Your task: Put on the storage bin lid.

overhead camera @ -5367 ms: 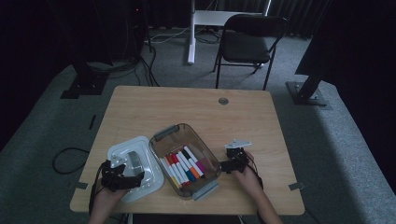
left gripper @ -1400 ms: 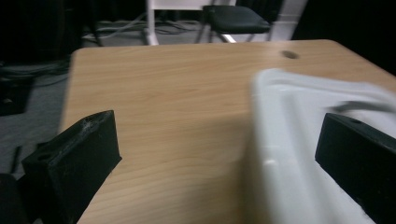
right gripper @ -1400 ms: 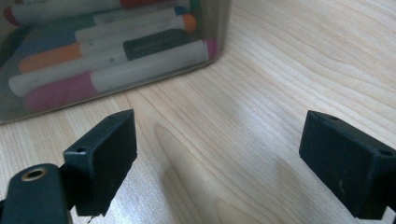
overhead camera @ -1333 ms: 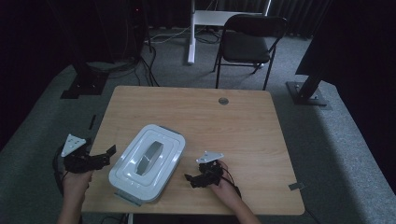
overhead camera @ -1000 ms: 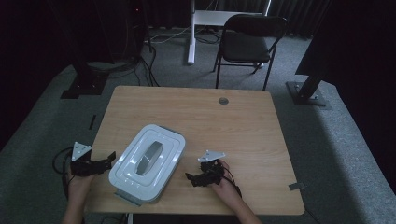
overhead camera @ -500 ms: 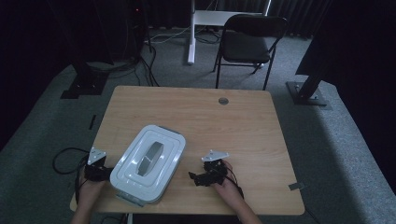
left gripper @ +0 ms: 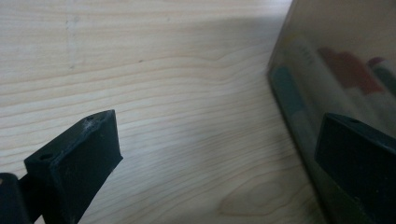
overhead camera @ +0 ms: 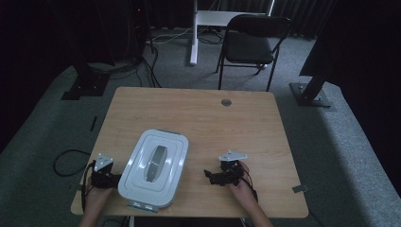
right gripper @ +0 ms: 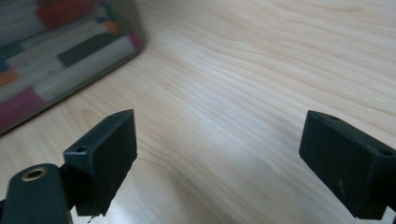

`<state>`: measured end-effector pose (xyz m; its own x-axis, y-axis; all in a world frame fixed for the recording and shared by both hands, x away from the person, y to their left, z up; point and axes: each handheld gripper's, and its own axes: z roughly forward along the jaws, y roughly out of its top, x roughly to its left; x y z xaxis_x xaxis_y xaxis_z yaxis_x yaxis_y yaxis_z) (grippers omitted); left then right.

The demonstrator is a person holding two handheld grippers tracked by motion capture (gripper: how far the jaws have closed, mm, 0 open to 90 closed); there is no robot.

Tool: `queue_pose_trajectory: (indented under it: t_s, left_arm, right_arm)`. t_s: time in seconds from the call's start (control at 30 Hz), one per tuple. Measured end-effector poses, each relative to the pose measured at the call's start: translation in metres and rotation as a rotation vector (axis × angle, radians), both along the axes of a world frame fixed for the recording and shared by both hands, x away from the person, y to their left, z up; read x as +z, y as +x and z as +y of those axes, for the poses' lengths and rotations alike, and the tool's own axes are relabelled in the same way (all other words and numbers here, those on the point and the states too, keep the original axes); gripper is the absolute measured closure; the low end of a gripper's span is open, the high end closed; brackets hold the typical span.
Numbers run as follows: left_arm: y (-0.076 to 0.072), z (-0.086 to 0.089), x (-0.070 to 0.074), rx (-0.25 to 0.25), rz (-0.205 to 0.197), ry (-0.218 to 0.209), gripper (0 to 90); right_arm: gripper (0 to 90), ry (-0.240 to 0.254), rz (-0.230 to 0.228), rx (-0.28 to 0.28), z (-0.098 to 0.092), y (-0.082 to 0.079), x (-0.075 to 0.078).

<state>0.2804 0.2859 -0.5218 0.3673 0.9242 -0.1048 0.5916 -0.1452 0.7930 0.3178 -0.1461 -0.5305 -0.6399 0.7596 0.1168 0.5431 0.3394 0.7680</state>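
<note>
A clear plastic box under a white lid (overhead camera: 153,165) lies on the wooden table (overhead camera: 208,118), near its front left. Coloured markers show through the box wall (left gripper: 327,79) in the left gripper view and through the box's side (right gripper: 60,51) in the right gripper view. My left gripper (overhead camera: 115,179) rests on the table right against the box's left side, open, its right jaw close to the wall; my left gripper (left gripper: 219,154) has bare wood between its jaws. My right gripper (overhead camera: 208,176) sits open on the table to the right of the box, apart from it; my right gripper (right gripper: 219,149) holds nothing.
A small round grommet (overhead camera: 226,102) sits near the table's far edge. A black folding chair (overhead camera: 248,47) stands behind the table. A cable (overhead camera: 66,161) loops on the floor at the left. Bare wood stretches across the far and right parts of the table.
The lid, earlier beside the open box, now covers it. My left gripper has moved right from beyond the table's left edge up to the box. The right gripper has barely shifted.
</note>
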Motion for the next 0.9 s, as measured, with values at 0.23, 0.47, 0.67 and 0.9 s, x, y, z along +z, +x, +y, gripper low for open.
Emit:
queue_pose_trajectory:
  t_s: [0.23,0.47,0.67,0.9]
  left_arm:
    - [0.001,-0.008,-0.001,-0.023,-0.004,0.009,0.3]
    - [0.000,0.010,-0.003,0.033,-0.013,0.020,0.4]
    - [-0.007,0.028,-0.004,0.114,-0.010,0.052,0.4]
    - [-0.017,0.048,-0.008,0.239,-0.005,0.071,0.4]
  right_arm:
    - [11.1,0.013,-0.015,-0.140,-0.050,0.000,0.003]
    - [11.2,0.022,-0.017,-0.290,-0.094,-0.005,0.002]
    - [11.2,0.000,-0.001,-0.418,-0.127,-0.009,-0.004]
    - [11.2,-0.041,0.027,-0.542,-0.154,-0.009,-0.012]
